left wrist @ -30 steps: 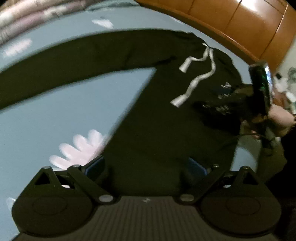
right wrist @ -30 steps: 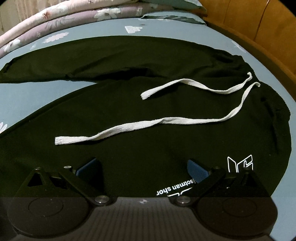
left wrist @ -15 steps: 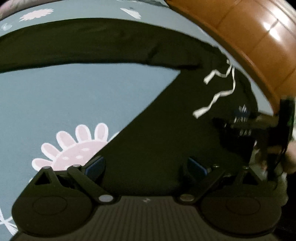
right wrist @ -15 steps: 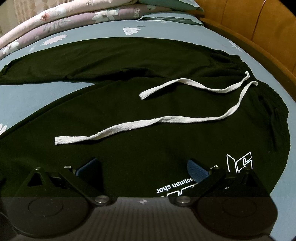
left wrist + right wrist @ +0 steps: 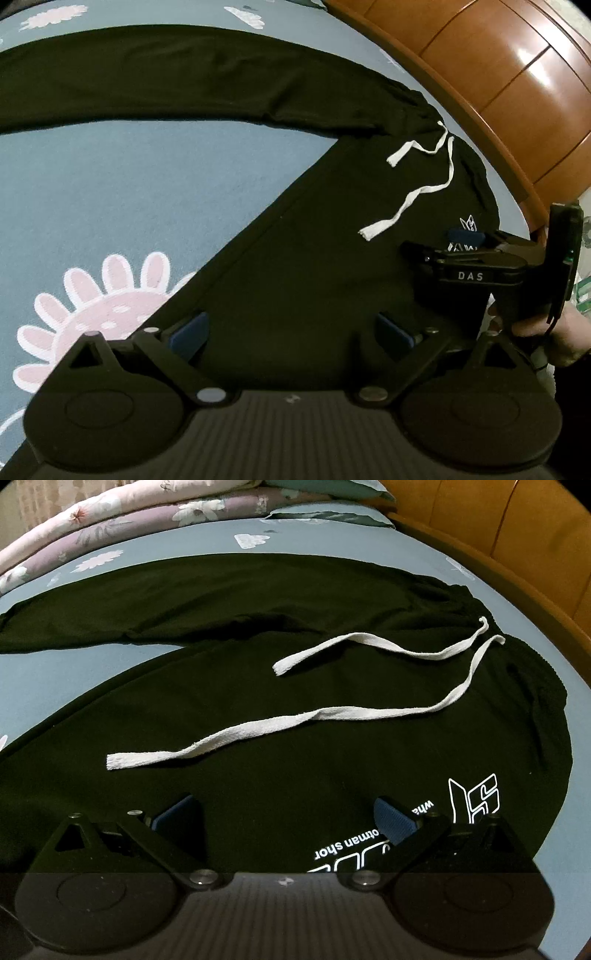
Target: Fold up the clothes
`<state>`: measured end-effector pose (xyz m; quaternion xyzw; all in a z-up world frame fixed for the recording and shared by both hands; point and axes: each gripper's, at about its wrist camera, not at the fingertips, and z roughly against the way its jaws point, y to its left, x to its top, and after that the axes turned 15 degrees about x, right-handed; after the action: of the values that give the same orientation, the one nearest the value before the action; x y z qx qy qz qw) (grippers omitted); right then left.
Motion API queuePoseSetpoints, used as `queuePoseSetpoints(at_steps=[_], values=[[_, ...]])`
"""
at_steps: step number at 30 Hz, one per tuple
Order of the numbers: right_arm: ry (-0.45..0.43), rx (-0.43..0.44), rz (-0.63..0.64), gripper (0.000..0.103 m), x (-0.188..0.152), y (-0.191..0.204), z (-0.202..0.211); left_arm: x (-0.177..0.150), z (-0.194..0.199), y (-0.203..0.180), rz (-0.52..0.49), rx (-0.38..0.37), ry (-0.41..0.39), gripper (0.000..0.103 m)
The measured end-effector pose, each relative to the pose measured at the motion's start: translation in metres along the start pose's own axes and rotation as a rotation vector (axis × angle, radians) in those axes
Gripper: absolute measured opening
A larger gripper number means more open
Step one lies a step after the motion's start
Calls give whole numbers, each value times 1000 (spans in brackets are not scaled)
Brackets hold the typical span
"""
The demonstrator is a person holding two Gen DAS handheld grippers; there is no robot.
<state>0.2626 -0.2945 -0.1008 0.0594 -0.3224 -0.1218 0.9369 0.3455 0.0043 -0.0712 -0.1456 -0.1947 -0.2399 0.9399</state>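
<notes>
A pair of black pants is spread flat on a bed with a blue sheet. The two legs are laid apart in a V, and the waistband is at the right, near the wooden bed frame. Two white strings are laid loose across the top of the pants. Folded blankets are seen at the far end of the bed.

The pants are judged to be soft, light and floppy. They can be bent with ease, but they can also be bunched or wrinkled if pulled fast. The cloth is not slippery and cannot be broken. A good place to be grabbed is judged to be an edge, such as the waistband or a leg's end, where the cloth is thicker. The strings may be dragged along and should be watched.

The left claw is held wide apart over the near leg, and nothing is held in it. The right claw is also held wide apart, low over the white printed letters near the waist. Whether the cloth is touched by the blue pads cannot be told.
</notes>
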Motion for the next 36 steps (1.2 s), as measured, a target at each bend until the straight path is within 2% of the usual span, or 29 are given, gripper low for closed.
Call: queuePoseSetpoints(at_steps=[8,12,15,18,23,28,31,33,36], values=[[28,7,-3,103,4,-2,-1,0,2,9,42,-22,3,96],[44,-3,-15,103,7,0,-1,1,16,8,29,-38,-51,96],[56,-10,-24,103,9,1,-1,4,23,6,13,-17,-84,96],[62,-19,-26,103,10,3,3,5,24,8,20,-25,-94,96],[33,-60,-4,103,10,6,22,8,20,11,23,-31,-82,96],[2,-127,-54,103,9,1,52,12,16,11,-26,3,-48,96],[-13,-153,-91,103,6,-1,64,13,17,13,-55,-20,-50,96],[-15,-128,-103,103,5,0,65,14,18,16,-57,-21,-54,96],[27,-90,-93,103,2,6,50,14,17,22,-41,-15,-49,96]])
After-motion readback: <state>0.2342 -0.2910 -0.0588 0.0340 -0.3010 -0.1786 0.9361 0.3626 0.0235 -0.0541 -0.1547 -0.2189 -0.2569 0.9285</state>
